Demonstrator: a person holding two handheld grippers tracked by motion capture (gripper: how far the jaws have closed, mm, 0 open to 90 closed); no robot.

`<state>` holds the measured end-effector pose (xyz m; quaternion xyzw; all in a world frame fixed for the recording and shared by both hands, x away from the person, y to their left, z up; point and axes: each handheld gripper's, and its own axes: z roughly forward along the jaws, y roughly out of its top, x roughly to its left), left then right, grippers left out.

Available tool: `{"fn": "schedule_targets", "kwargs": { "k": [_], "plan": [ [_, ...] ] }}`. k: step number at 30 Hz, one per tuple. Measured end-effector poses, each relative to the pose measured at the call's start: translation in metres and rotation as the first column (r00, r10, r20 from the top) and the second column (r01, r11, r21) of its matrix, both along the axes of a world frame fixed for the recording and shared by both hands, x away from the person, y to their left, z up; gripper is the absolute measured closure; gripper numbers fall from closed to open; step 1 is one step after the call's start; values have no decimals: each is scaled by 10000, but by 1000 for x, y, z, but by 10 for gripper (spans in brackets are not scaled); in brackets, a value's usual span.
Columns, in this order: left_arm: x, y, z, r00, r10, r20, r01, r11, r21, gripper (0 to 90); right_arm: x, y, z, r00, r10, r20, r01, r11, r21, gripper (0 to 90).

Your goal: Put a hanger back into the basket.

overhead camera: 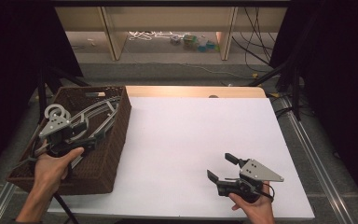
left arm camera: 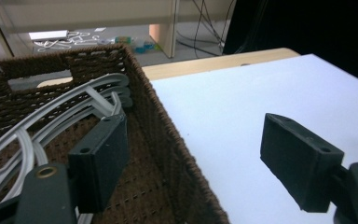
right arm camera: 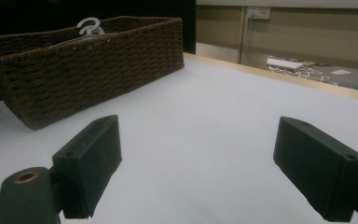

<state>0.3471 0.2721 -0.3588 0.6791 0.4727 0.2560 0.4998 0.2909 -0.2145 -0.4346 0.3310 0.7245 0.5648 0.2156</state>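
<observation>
The left tool [overhead camera: 98,133] hangs over the brown wicker basket [overhead camera: 116,140] at the left edge of the table [overhead camera: 191,140], its jaws spread wide. In the left gripper view one jaw sits inside the basket, just above the pale grey hangers [left arm camera: 65,109], while the other is out over the white table top — the basket's right wall runs between them. Whether the inner jaw touches a hanger cannot be told. Nothing is clamped.

The hangers lie stacked in the basket, their curved arms running from the near left corner toward the far right corner; in the high view a hook [overhead camera: 56,111] curls up beside the grey plate on top of the left tool. The left hand [overhead camera: 51,168] grips the tool's handle at the basket's near left side.

The right tool [overhead camera: 221,168] rests low over the near right part of the table, well apart from the basket, jaws also wide and holding nothing. The right hand [overhead camera: 254,205] holds it from below — the right gripper view looks across bare white table to the basket's side.
</observation>
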Motion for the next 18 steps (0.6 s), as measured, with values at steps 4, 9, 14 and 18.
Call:
{"fn": "schedule_targets", "kwargs": {
  "k": [4, 9, 14, 18],
  "plan": [
    [-5, -9, 0, 9994, -215, 270, 221, 9995, -213, 228, 1, 2, 0, 10000, 31, 3, -31, 10000, 43, 159],
    [-11, -25, -2, 9971, -551, 516, 564, 9982, -224, 228, 1, 3, -1, 9999, -34, 105, 34, 10000, -44, 159],
    [-17, -42, -8, 9934, -933, 674, 955, 9950, -294, 229, 0, 4, 0, 10000, -67, 32, 68, 9999, -75, 159],
    [-23, -52, -12, 9904, -1120, 813, 1148, 9929, -316, 229, 0, 5, 1, 9999, -50, 106, 51, 10000, -56, 159]
  ]
}}
